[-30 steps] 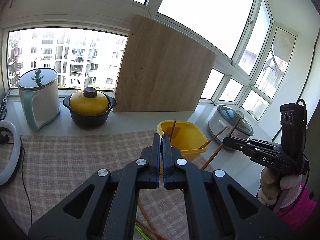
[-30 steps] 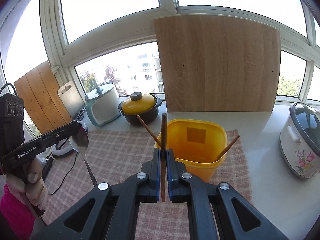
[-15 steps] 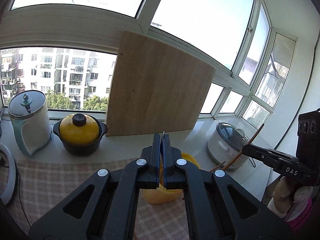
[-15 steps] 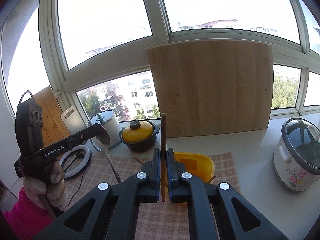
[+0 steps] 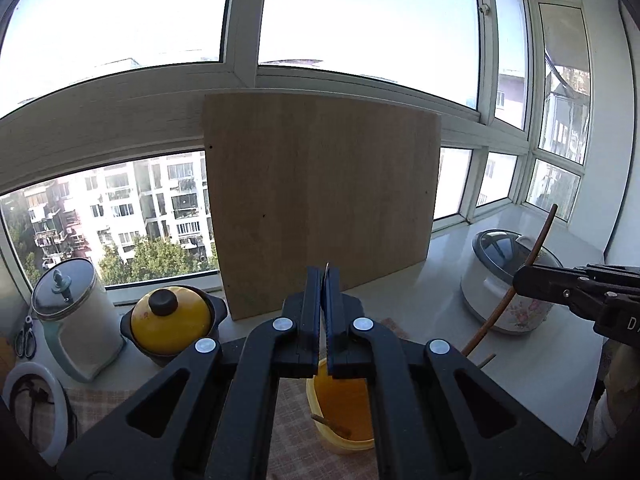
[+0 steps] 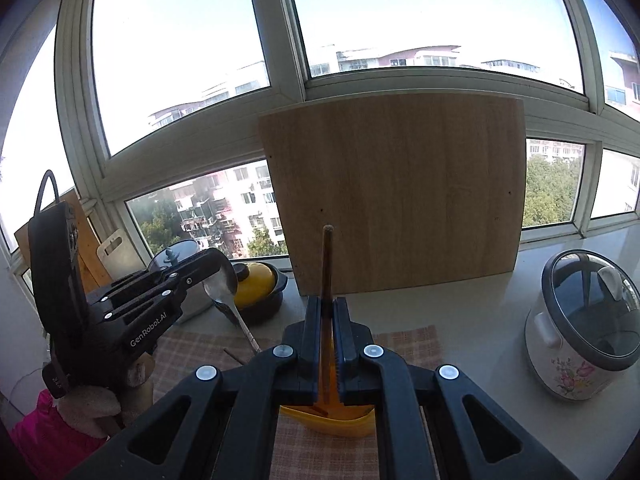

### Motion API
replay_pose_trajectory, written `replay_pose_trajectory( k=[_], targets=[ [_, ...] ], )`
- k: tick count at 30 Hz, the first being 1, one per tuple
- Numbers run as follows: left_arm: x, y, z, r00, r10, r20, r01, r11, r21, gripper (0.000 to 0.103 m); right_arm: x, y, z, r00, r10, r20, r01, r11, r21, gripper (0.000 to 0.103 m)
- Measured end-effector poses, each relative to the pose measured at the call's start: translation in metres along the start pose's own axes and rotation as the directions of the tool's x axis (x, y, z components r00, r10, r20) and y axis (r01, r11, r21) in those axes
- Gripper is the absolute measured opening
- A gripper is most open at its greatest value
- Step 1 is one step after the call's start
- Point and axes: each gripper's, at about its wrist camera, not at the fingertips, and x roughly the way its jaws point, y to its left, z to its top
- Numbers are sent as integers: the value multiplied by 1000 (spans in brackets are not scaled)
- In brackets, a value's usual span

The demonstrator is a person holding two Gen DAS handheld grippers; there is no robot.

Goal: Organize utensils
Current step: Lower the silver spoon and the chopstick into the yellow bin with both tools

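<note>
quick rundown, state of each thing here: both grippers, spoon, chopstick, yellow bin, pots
left gripper: shut on spoon
spoon: held, bowl up, handle angled down
right gripper: shut on chopstick
chopstick: held upright
yellow bin: open, on checked mat, chopstick inside
yellow pot: lid on
rice cooker: lid shut
wooden board: leaning against the window

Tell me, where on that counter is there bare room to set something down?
The pale counter is bare between the wooden board and the floral rice cooker. It is crowded on the left: yellow-lidded pot, glass-lidded kettle, ring light. The yellow bin takes the checked mat's middle.
</note>
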Motion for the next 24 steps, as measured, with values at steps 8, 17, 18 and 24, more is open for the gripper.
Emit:
replay_pose_trajectory(
  k=[8,17,18,24],
  targets=[
    [24,-28,-20,999,18,-38,-14,996,91,0,28,-21,-11,998,-22,-63,25,999,38,3],
    [26,-29,-32,998,14,-61,-8,995,97,0,57,-25,-22,992,-21,-125,26,999,44,3],
    [26,-29,-34,998,14,-64,-8,995,98,0,61,-25,-23,991,-23,-134,29,999,42,3],
    [30,-30,-46,996,10,-91,-2,996,88,0,81,-21,-33,984,-26,-178,33,999,38,3]
  ],
)
